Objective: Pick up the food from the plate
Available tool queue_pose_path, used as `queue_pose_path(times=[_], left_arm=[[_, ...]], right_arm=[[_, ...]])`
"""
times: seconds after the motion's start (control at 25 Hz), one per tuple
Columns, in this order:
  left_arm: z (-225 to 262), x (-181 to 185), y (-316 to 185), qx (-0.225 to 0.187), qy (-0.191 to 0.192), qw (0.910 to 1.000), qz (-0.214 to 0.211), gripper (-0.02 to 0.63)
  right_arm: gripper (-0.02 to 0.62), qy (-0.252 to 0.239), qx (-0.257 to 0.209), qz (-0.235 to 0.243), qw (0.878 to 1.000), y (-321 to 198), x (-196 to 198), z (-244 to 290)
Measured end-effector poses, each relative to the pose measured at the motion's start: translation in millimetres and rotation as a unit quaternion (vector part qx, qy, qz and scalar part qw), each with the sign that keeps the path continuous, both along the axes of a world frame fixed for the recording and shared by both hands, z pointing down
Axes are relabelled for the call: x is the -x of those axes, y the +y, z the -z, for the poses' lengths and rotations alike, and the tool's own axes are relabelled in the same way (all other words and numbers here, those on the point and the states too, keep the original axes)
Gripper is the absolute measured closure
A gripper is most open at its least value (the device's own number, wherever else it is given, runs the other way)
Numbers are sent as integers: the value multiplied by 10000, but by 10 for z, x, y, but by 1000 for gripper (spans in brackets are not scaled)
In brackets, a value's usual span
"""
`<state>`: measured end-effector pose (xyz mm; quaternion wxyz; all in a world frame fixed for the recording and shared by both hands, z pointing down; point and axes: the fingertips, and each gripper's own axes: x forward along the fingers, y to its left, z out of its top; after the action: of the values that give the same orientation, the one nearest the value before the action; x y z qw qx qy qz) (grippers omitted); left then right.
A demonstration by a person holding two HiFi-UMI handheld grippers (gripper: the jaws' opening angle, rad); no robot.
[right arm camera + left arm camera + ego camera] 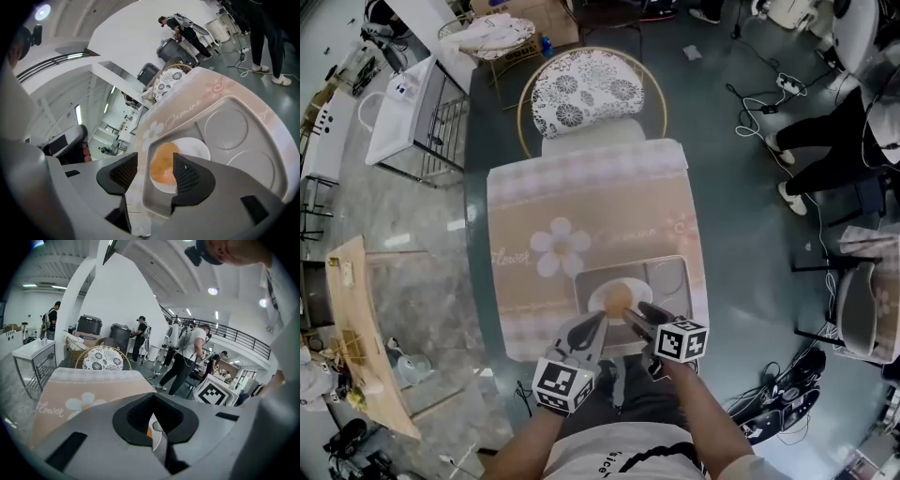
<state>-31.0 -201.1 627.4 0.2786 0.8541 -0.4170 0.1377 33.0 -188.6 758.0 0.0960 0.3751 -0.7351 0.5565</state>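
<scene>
Lab hall: floor cables (750, 101), rigged people (186, 355), mezzanine railing (244, 336).

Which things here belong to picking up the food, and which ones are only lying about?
For the job: orange food, white plate under it, grey tray, open right tongs near the food.
Lying about: patterned chair, flowered tablecloth, white side table, power strip.

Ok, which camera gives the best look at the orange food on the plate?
The right gripper view: the orange food shows large and close on its white plate. The head view shows the food small, from above. The left gripper view gives only an orange sliver of it.
</scene>
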Motion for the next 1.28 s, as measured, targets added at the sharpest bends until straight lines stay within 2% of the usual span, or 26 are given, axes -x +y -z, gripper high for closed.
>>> queue_pose_path(times=[0.36,0.64,0.88,1.28], left_arm=[[-177,-2,-82,253,-63,9996,101,601],[-233,96,-132,327,-136,9991,231,601],[-263,183,-137,376,-127,9986,351,601],[-245,128,-201,259,-49,9992,286,601]], right_arm=[[362,-238,747,76,9969,-34,61,-395],[360,-347,995,113,9944,-53,158,-488],[360,-718,1182,169,9902,-77,245,-477],[360,-968,733,109,9925,-207,215,-181]])
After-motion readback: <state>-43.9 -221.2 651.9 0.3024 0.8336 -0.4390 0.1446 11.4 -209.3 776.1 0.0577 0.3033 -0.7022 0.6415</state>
